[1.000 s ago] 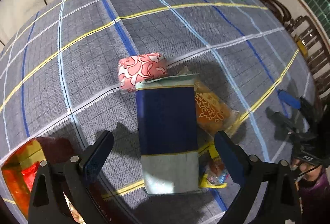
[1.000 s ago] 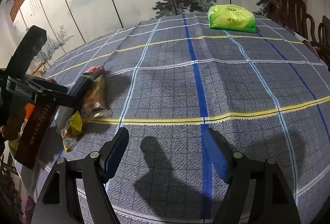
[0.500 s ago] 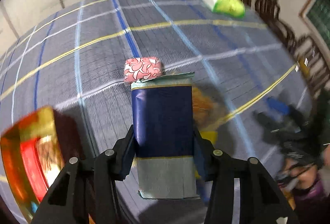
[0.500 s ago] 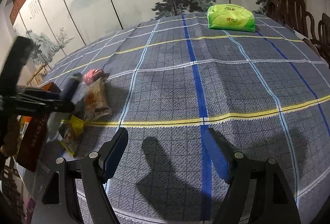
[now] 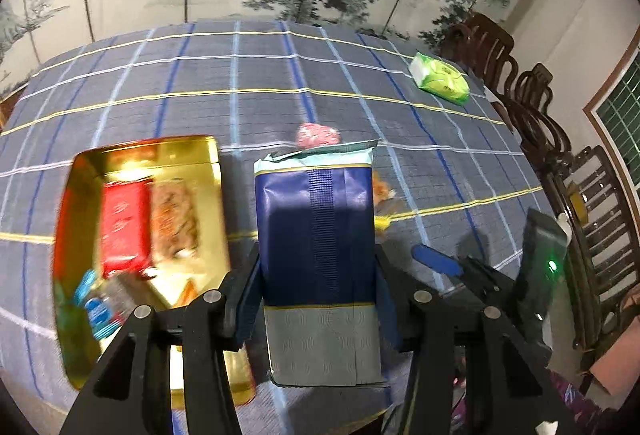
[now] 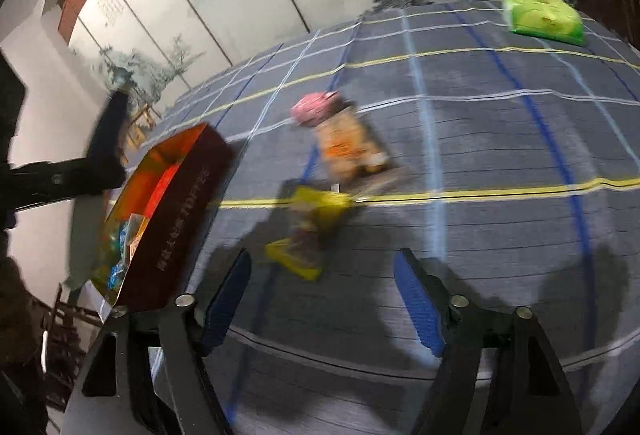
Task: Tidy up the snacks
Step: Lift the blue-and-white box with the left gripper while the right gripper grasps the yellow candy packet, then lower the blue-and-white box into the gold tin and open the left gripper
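Closest to me, the left gripper (image 5: 318,309) is clamped on a tall navy-and-grey snack packet (image 5: 318,255), its pads pressing both long sides, the packet lifted clear of the checked tablecloth (image 5: 240,75). Just to its left sits the gold-lined tin box (image 5: 80,315), already holding a red packet (image 5: 122,227), a tan one beside it and some small blue-wrapped sweets at the near end. So the step in hand looks like carrying this packet across to the tin.

The right gripper (image 6: 322,299) has nothing between its blue pads; its jaws stand about half apart and are closing. It hangs over the cloth just short of a yellow snack packet (image 6: 310,231). Beyond that lie an orange snack bag (image 6: 348,147) and a pink wrapped sweet (image 6: 314,107), the two touching or nearly so; blur keeps me from saying which. Far off near the table's edge rests a green tissue pack (image 6: 542,17).

Next, I'd judge, the left hand must swing the packet over the tin's free space and lower it flat before letting go; the tin is filling, so it may need angling in.
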Demonstrator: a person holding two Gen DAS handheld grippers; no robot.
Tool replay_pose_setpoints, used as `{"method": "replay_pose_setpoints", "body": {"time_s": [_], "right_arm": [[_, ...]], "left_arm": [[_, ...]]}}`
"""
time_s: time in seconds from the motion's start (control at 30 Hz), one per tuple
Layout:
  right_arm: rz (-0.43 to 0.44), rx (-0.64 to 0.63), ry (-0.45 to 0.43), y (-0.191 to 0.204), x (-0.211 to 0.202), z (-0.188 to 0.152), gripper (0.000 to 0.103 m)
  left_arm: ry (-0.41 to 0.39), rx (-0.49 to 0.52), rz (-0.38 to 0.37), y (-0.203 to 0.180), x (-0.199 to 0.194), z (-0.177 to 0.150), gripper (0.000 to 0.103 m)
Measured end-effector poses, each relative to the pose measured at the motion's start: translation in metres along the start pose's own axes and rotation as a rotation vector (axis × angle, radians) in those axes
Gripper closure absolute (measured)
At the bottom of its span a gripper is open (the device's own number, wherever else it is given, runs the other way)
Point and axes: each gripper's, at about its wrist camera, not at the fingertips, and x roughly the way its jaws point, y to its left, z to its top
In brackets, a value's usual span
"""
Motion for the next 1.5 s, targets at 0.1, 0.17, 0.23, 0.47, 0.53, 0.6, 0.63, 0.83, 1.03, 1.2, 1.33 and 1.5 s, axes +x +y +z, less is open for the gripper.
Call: {"method": "replay_pose_setpoints", "body": {"time_s": [0.1,0.17,0.23,0.47,0.53,0.6,0.63,0.83,1.03,1.2,1.33,1.5], "right_arm": [[-0.053,0.002,0.01,0.011,0.015,0.003,0.045],[-0.061,0.015,0.019,0.011,0.023,0.005,0.049],[-0.092,-0.004,0.017,0.016,0.029,0.01,0.051],[-0.116,-0.127,0.049,0.036,0.035,0.006,0.079],[-0.084,-0.181,0.049,0.042,0.028,-0.001,0.079],[-0.088,-0.214,0.042,0.048,0.018,-0.008,0.079],[-0.077,-0.217,0.038,0.049,0.012,-0.011,0.079],[-0.057,-0.224,0.02,0.055,-0.011,-0.019,0.079],[-0.03,-0.214,0.014,0.062,-0.021,-0.021,0.079],[-0.017,-0.2,0.006,0.061,-0.028,-0.018,0.079],[-0.016,-0.193,-0.001,0.059,-0.032,-0.015,0.079],[-0.009,-0.179,-0.003,0.055,-0.035,-0.013,0.079]], "left_arm": [[-0.017,-0.013,0.02,0.011,-0.012,-0.008,0.058],[-0.029,-0.021,0.026,0.018,-0.02,-0.013,0.058],[-0.041,-0.034,0.028,0.025,-0.026,-0.014,0.058],[-0.076,-0.088,0.05,0.056,-0.046,-0.023,0.058],[-0.083,-0.1,0.065,0.066,-0.053,-0.026,0.058],[-0.09,-0.114,0.088,0.078,-0.059,-0.03,0.058],[-0.092,-0.119,0.098,0.082,-0.061,-0.032,0.058],[-0.1,-0.135,0.159,0.104,-0.069,-0.037,0.058],[-0.088,-0.111,0.182,0.111,-0.056,-0.026,0.057],[-0.055,-0.109,0.168,0.115,-0.025,-0.006,0.057],[-0.028,-0.112,0.149,0.114,0.001,0.008,0.057],[0.015,-0.128,0.146,0.115,0.033,0.018,0.057]]}}
